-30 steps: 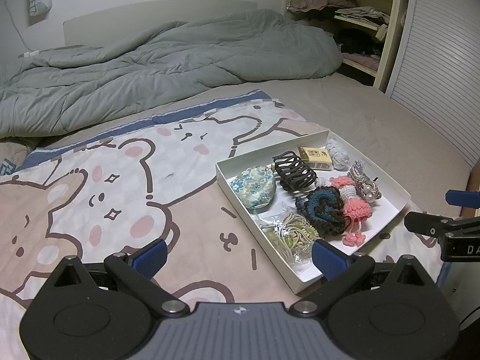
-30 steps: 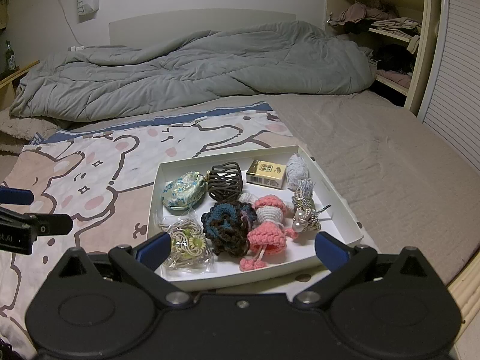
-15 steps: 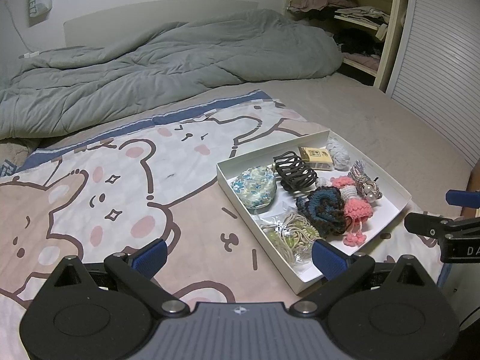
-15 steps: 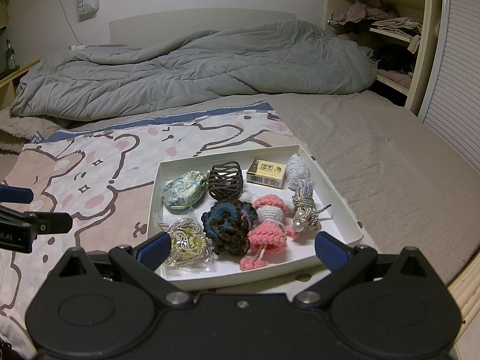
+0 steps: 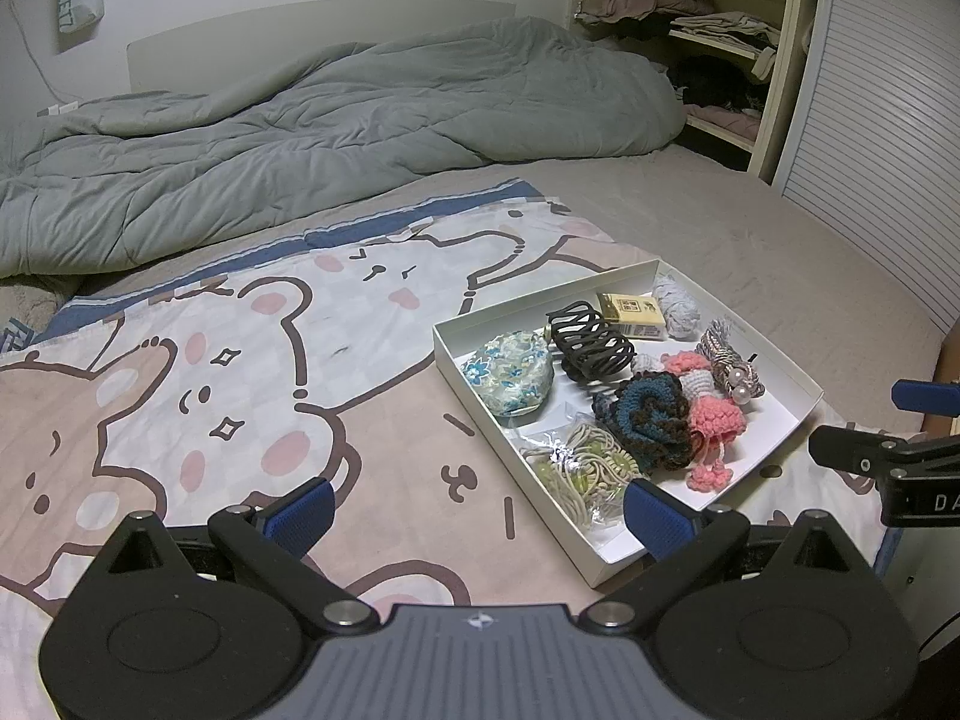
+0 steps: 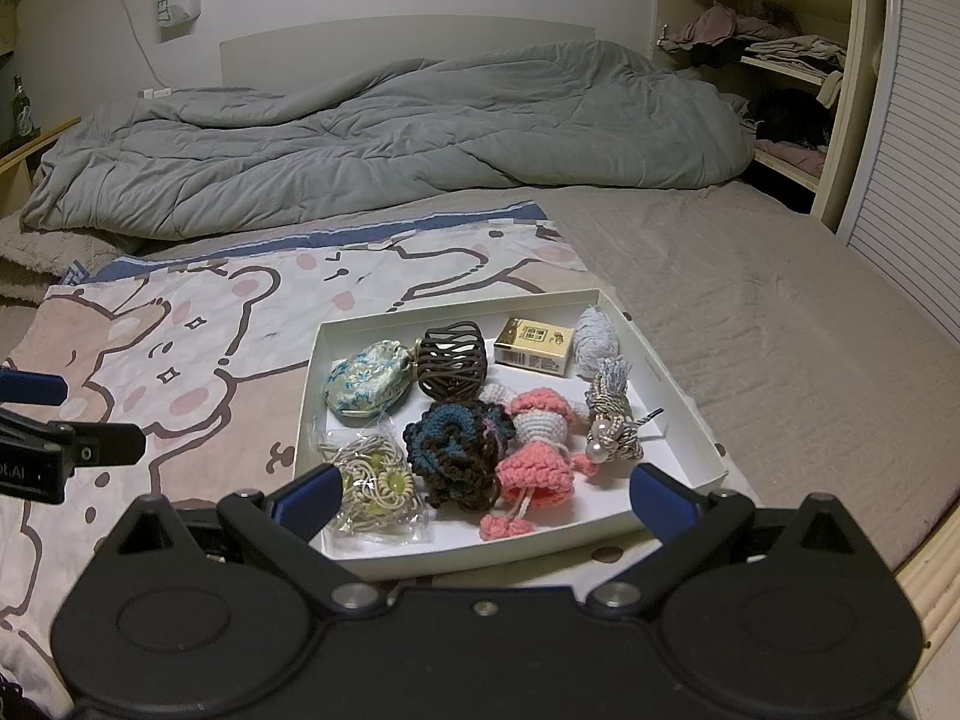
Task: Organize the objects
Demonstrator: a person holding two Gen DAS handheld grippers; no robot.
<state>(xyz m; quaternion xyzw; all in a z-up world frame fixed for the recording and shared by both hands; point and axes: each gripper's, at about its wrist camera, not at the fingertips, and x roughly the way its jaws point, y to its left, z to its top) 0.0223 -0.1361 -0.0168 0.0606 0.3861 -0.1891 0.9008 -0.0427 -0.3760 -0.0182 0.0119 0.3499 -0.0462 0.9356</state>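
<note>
White cardboard tray [image 6: 678, 396] holds every trinket; both my hand-held grippers, left [image 5: 477, 504] and right [image 6: 486, 495], gape empty, so stage ambiguous.

Left gripper [image 5: 477, 507] and right gripper [image 6: 489, 495] level, side by side, fingers spread wide, empty.

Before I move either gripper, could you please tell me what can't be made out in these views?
- Small yellow box: print too small, both views.
- Bag of hair ties: near corner hidden behind the right gripper, right wrist view.
- White tray: near corner hidden behind the left gripper, left wrist view.
- Shelf contents: dim, cut by edge.
</note>
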